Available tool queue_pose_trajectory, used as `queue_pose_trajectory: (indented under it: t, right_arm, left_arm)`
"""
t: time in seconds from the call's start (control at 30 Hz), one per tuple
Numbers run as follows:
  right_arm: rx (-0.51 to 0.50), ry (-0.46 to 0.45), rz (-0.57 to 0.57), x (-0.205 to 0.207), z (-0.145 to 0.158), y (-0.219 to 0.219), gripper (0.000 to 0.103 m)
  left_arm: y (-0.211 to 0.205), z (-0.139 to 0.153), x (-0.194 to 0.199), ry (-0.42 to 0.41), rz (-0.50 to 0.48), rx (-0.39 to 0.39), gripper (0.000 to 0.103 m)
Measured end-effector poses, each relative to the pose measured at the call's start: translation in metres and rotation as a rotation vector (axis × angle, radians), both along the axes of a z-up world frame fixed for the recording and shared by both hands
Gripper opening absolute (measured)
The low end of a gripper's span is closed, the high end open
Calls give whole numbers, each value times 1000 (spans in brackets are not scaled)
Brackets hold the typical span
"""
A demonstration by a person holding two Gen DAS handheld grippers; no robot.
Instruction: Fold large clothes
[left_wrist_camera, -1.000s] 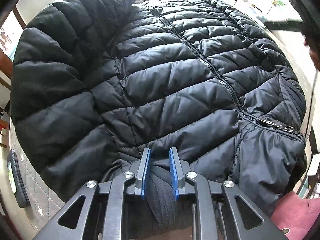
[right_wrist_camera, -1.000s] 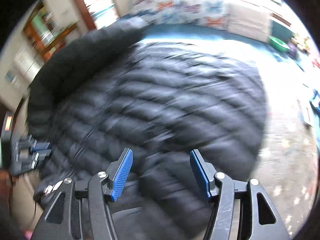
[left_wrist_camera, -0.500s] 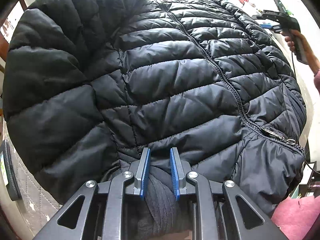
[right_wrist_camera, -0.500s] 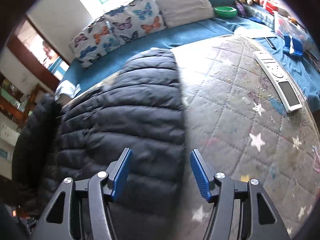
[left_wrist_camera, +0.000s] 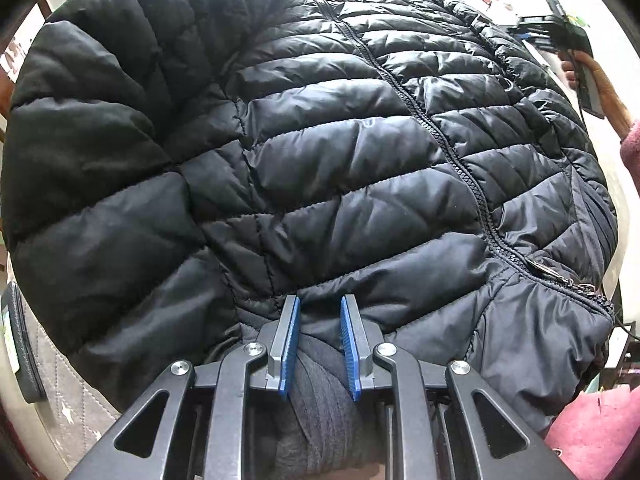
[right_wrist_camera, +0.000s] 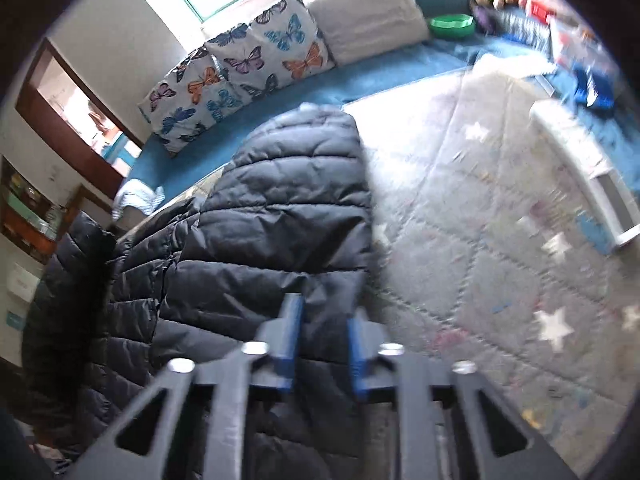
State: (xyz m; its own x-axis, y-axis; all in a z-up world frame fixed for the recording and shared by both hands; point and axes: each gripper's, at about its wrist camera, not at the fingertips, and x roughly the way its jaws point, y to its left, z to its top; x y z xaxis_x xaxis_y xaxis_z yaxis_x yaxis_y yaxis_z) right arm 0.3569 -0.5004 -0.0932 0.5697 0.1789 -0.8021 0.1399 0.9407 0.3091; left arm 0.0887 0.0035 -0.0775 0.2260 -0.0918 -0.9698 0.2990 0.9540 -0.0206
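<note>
**Both tools on the jacket, fold about to start**

We have the black quilted jacket [left_wrist_camera: 320, 152] spread front-up on the grey star-print quilt [right_wrist_camera: 500, 240] of the bed, zipper [left_wrist_camera: 436, 136] closed and running up the middle.

Left tool [left_wrist_camera: 319, 344]: pads drawn close, pinching the knit collar band [left_wrist_camera: 320, 396] at the near edge of the jacket. Grip looks firm; fabric bunches between the blue pads.

Right tool [right_wrist_camera: 322, 344]: its jaws have just been closing, and they now stand nearly together with the outer edge of a sleeve [right_wrist_camera: 296, 200] caught between them. That view is blurred, so how deep the bite goes we cannot tell. In the left view the right tool sits at the far side of the jacket, held in a hand [left_wrist_camera: 576, 72].

Step in hand, as we judge it: securing 2 grips before the first fold.

Next move likely calls for lifting the sleeve clear of the quilt and carrying it across the chest toward the zipper, while the left tool anchors the collar. Puffy fill will spring back, so we expect to press the fold flat.
</note>
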Motion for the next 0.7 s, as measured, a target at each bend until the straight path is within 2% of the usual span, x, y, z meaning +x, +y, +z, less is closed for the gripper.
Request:
queue_pose_trajectory:
  t: [0.17,0.3,0.37,0.43,0.53,0.6,0.67,0.7]
  right_arm:
    - [-111,-105,-68,-35,42,-6,9]
    - [-276,-230,-153,-87,80,-15,6]
    - [-326,-297,-218,-119,94,-20,6]
    - [-296,-302,-279,-142,94,-35,6]
    - [-139,-231,-230,-141,73,-56,6]
    - [-82,-180,-210,-132,58,-63,7]
    - [-53,-136,-194,-119,43,-65,11]
    - [-30,-116,-184,-109,35,-66,14]
  left_arm:
    - [1,0,-1,-10,-1,1,23]
    - [0,1,-5,-28,-17,15,24]
    - [-2,2,-7,-37,-26,23,24]
    - [-4,3,-9,-43,-31,31,24]
    - [-8,10,-11,-44,-34,41,24]
    - [-11,21,-13,-61,-41,46,24]
    - [-14,31,-15,-83,-49,50,34]
    - [-15,38,-15,-100,-50,51,46]
